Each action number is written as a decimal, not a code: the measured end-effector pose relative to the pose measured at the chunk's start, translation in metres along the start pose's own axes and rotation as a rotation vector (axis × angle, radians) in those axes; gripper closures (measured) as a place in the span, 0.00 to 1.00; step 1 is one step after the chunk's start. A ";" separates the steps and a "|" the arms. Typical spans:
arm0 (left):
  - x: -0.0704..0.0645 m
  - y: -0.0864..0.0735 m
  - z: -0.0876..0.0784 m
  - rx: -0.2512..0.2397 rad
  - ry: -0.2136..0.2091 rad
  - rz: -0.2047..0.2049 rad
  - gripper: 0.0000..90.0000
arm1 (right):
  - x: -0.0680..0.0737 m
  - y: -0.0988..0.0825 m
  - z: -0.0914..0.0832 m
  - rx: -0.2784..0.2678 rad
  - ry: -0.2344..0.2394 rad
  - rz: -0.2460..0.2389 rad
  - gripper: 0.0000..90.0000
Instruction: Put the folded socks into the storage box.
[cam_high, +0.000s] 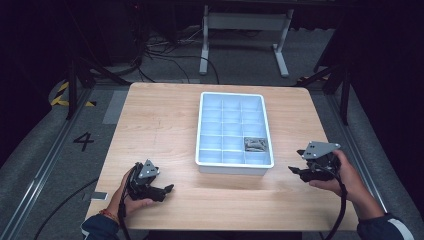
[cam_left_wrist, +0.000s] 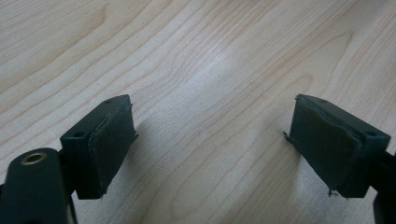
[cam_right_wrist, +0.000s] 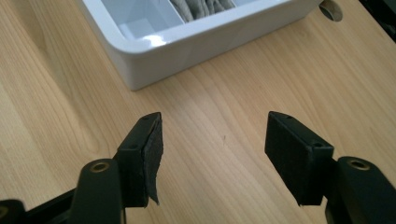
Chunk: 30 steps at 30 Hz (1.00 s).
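Risk sits mainly with the right gripper (cam_high: 298, 162), held low at about four o'clock from the white plastic compartment tray (cam_high: 234, 164): its jaws are spread with nothing between them, bare wood showing in the gap, and a careless push toward ten o'clock could knock the tray's near corner (cam_right_wrist: 133, 70) and slide it across the light wooden table (cam_high: 165, 120) instead of reaching inside. A second hazard, in my judgement, is the small grey crumpled bundle (cam_high: 254, 144) lying in a compartment near the tray's five o'clock corner; soft and loose, it may snag on a divider or slip from a shallow pinch. The right hand (cam_high: 347, 175) grips its tool from behind, jaws aimed toward nine o'clock at the tray. The left gripper (cam_high: 167, 190) rests at seven o'clock from the tray, jaws likewise wide apart and empty over the wood, pointing toward three o'clock, with the left hand (cam_high: 134, 200) cradling it from below.
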<state>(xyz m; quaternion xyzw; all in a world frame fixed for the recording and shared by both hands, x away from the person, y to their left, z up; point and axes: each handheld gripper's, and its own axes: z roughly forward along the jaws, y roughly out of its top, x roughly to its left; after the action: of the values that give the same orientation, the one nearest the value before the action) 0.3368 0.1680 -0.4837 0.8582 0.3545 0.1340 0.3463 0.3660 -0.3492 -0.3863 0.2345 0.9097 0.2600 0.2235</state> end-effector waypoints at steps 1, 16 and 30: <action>0.000 0.000 0.000 0.002 0.001 0.001 0.16 | 0.001 -0.003 0.000 0.000 0.001 0.006 0.42; 0.000 0.000 0.000 0.000 0.000 0.000 0.16 | 0.001 -0.045 0.001 -0.011 -0.061 0.070 0.36; 0.000 0.000 0.000 0.002 0.001 0.000 0.16 | 0.002 -0.082 0.006 -0.028 -0.086 0.155 0.32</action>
<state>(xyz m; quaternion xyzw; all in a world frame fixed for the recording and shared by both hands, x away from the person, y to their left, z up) 0.3368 0.1680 -0.4836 0.8585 0.3547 0.1341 0.3453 0.3423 -0.4072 -0.4390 0.3121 0.8745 0.2789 0.2449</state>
